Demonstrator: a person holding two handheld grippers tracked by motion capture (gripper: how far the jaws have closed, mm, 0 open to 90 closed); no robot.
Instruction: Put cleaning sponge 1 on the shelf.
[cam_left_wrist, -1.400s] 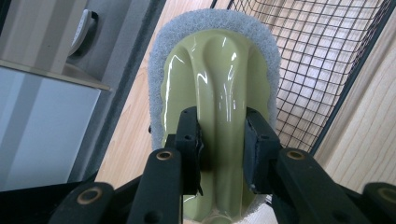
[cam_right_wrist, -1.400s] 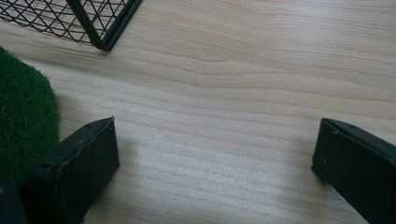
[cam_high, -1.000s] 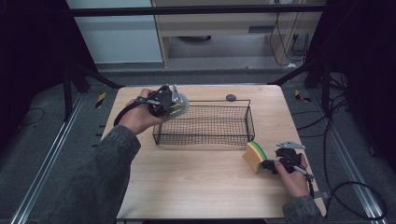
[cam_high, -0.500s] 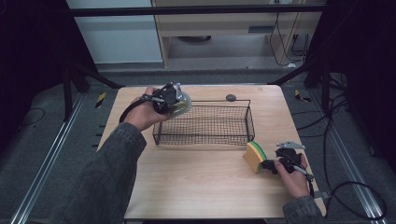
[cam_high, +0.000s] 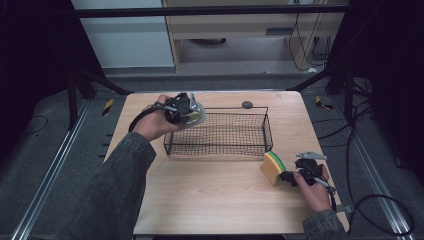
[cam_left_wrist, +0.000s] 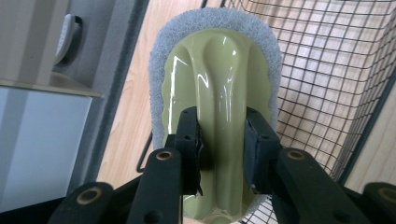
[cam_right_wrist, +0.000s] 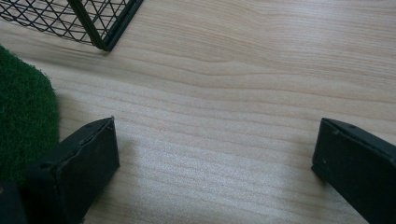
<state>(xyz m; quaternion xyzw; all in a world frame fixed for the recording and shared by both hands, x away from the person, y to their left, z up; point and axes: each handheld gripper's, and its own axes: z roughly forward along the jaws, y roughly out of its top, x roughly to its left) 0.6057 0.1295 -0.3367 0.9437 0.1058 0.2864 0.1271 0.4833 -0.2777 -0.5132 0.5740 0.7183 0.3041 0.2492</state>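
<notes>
— Left gripper (cam_left_wrist: 223, 144)?
— Clamped on the ridge of a green-handled scrub pad (cam_left_wrist: 219, 84), held over the wire basket's (cam_high: 220, 135) left end.
— Right gripper (cam_right_wrist: 215, 158)?
— Jaws wide apart — low over the table (cam_right_wrist: 243, 79), sponge (cam_high: 273, 167) just beside one jaw.

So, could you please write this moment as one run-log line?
left gripper: shut on scrubber handle, over basket corner | right gripper: open, on table beside sponge

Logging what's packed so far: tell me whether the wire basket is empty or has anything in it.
Empty. In the high view, only table wood shows through the wire basket; the scrub pad is held above its left end and the sponge lies outside.
</notes>
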